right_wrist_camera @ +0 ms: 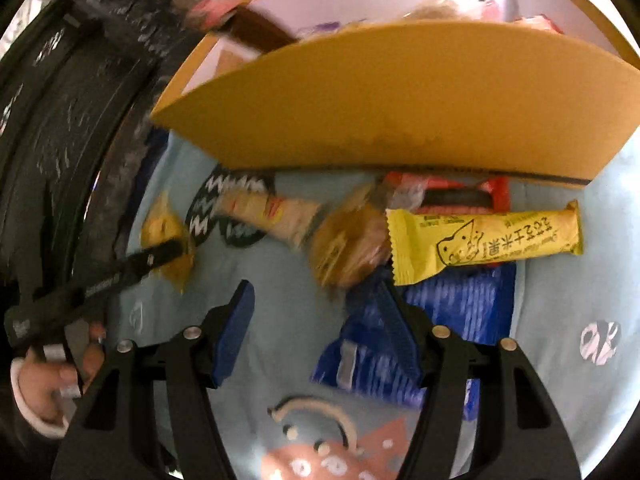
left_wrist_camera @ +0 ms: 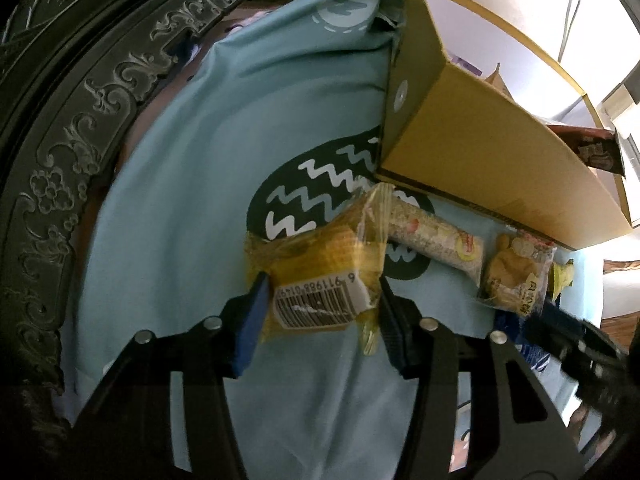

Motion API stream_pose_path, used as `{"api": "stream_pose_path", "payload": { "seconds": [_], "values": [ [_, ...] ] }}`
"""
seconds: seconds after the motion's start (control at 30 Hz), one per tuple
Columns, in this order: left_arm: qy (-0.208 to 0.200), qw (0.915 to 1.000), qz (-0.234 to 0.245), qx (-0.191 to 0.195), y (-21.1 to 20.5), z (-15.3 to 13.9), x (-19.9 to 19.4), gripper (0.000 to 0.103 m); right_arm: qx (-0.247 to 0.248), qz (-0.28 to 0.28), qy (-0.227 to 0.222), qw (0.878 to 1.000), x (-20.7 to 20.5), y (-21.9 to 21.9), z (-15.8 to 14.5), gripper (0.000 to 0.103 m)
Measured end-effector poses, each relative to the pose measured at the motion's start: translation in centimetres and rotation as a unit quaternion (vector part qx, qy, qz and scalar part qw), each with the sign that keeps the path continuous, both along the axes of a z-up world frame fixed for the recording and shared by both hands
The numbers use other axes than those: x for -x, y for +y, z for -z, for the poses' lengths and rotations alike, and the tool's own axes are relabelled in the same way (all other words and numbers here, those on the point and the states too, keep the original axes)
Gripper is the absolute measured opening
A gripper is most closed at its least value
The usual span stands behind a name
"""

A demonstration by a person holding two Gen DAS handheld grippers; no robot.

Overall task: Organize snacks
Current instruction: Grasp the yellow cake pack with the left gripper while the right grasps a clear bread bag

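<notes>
From the left wrist view, the left tool straddles a yellow wrapped snack lying barcode-up on the light blue cloth that covers the surface. Both pads sit against the wrapper's sides, so I judge it clamped on the packet, probably ready to lift it. Just beyond lie a pale stick packet and a round cookie packet, lined up along the near wall of the open cardboard box, which likely serves as the destination. The right tool shows at the right edge.

From the right wrist view, the right tool stands apart with nothing between its pads, poised above a blue packet. Past it a yellow bar rests partly over the blue packet, and a red packet lies against the box wall. At the far left, a person's hand holds the left tool on the yellow snack.
</notes>
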State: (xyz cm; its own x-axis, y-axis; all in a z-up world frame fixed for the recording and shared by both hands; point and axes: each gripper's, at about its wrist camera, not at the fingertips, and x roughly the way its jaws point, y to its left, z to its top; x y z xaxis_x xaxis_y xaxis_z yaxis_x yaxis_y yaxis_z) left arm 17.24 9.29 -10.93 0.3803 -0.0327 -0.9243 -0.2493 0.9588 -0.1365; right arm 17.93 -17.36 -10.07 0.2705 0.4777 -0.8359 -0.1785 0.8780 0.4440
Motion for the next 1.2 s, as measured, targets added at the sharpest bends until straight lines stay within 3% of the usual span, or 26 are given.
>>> {"api": "stream_pose_path", "payload": {
  "seconds": [0.13, 0.27, 0.43, 0.7, 0.87, 1.0, 1.1, 1.13, 1.2],
  "values": [
    [0.002, 1.0000, 0.002, -0.003, -0.2, 0.1, -0.2, 0.052, 0.027, 0.021, -0.006, 0.999, -1.4, 0.4, 0.9, 0.064],
    [0.002, 0.9999, 0.006, -0.008, -0.4, 0.4, -0.5, 0.053, 0.057, 0.017, -0.015, 0.998, -2.0, 1.0, 2.3, 0.041],
    [0.001, 0.9998, 0.015, -0.016, -1.0, 0.3, -0.5, 0.053, 0.054, 0.000, -0.039, 0.998, -1.5, 1.1, 0.9, 0.027],
    [-0.016, 0.9993, 0.032, 0.005, -1.9, -1.8, 1.2, 0.040, 0.002, 0.012, -0.056, 0.998, 1.9, -3.4, -3.7, 0.026],
    [-0.019, 0.9987, 0.048, 0.005, -3.1, -2.5, 2.7, 0.031, 0.000, 0.031, -0.050, 0.998, 4.0, -5.9, -4.7, 0.026],
    [-0.015, 0.9983, 0.056, 0.007, -3.6, -2.5, 3.8, 0.030, -0.002, 0.037, -0.043, 0.998, 5.3, -7.0, -4.7, 0.026],
    [-0.003, 0.9979, 0.059, 0.026, -3.5, -1.4, 3.9, 0.042, 0.000, 0.037, -0.040, 0.998, 6.3, -7.7, -4.8, 0.026],
    [0.005, 0.9981, 0.056, 0.023, -3.6, -0.9, 3.8, 0.055, 0.000, 0.038, -0.039, 0.999, 6.5, -7.8, -4.8, 0.026],
    [0.024, 0.9978, 0.061, 0.008, -4.1, 0.7, 3.5, 0.057, -0.001, 0.039, -0.039, 0.998, 6.9, -7.8, -4.9, 0.026]
  ]
}}
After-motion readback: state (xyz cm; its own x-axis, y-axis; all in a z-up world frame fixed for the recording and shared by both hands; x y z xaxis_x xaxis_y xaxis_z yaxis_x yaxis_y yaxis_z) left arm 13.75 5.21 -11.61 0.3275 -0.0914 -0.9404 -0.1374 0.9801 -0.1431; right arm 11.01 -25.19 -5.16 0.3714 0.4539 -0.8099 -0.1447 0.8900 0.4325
